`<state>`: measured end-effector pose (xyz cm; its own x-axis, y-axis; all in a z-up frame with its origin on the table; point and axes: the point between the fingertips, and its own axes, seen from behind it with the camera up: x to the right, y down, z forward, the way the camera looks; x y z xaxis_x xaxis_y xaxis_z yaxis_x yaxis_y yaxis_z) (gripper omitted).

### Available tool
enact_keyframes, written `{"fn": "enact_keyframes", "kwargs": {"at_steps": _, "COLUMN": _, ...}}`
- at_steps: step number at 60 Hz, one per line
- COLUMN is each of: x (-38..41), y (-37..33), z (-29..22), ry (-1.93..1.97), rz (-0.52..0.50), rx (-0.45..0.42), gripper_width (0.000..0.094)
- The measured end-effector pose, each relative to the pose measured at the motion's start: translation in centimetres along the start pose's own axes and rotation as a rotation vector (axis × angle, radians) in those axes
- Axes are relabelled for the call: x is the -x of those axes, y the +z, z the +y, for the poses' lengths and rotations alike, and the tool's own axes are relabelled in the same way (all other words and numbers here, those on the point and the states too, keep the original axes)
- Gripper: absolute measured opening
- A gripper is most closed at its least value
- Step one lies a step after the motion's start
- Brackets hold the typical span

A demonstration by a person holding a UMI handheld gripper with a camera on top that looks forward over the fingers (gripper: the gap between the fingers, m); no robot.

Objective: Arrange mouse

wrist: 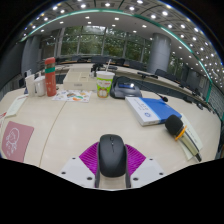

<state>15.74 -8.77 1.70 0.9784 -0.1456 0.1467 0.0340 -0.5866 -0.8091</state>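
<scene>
A: Here, where was the mouse [112, 152]?

B: It lay between the purple pads [90, 158] of the gripper [112, 172], which pinched its sides.

A: Handling?

B: Probably light, rigid and smooth-shelled; the flat flanks offered the surest hold.

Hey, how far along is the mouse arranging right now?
Done so far: the tongs have reached the black mouse, which sits between their pink pads. In hand: the grasp itself, though I cannot tell if both pads press on it or if it has left the table. Left: moving it to its spot, which is not marked; the blue book and green cup lie beyond.
</scene>
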Motion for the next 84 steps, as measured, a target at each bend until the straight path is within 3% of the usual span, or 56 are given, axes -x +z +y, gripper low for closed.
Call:
{"fn": "enact_keyframes", "kwargs": {"at_steps": 11, "x": 7.9, "y": -8.9, "z": -8.9, "ry": 0.032, "rz": 0.026, "rx": -0.148, "gripper_width": 0.0344}}
{"fn": "enact_keyframes", "kwargs": {"at_steps": 18, "x": 17.9, "y": -13.1, "z": -11.9, "ry": 0.072, "rz": -0.043, "rx": -0.187, "gripper_width": 0.0345}}
{"fn": "enact_keyframes", "kwargs": {"at_steps": 26, "x": 29.6, "y": -13.5, "z": -9.8, "ry": 0.068, "rz": -0.116, "rx": -0.140, "gripper_width": 0.0344}}
{"fn": "enact_keyframes", "kwargs": {"at_steps": 36, "x": 37.5, "y": -10.6, "z": -3.5, "ry": 0.066, "rz": -0.144, "rx": -0.011, "gripper_width": 0.0345}}
{"fn": "enact_keyframes", "kwargs": {"at_steps": 43, "x": 39.0, "y": -8.6, "z": 0.2, "ry": 0.054, "rz": -0.124, "rx": 0.054, "gripper_width": 0.0361}}
{"fn": "enact_keyframes", "kwargs": {"at_steps": 52, "x": 39.0, "y": -8.2, "z": 1.7, "ry": 0.065, "rz": -0.114, "rx": 0.081, "gripper_width": 0.0519}}
{"fn": "enact_keyframes", "kwargs": {"at_steps": 54, "x": 38.9, "y": -8.7, "z": 1.6, "ry": 0.063, "rz": -0.111, "rx": 0.083, "gripper_width": 0.0603}}
{"fn": "enact_keyframes", "kwargs": {"at_steps": 58, "x": 38.6, "y": -10.4, "z": 0.9, "ry": 0.052, "rz": -0.108, "rx": 0.070, "gripper_width": 0.0863}}
{"fn": "enact_keyframes", "kwargs": {"at_steps": 61, "x": 38.2, "y": -12.3, "z": 0.0, "ry": 0.044, "rz": -0.103, "rx": 0.063, "gripper_width": 0.0833}}
{"fn": "enact_keyframes", "kwargs": {"at_steps": 84, "x": 35.9, "y": -33.6, "z": -1.6, "ry": 0.038, "rz": -0.132, "rx": -0.012, "gripper_width": 0.0854}}
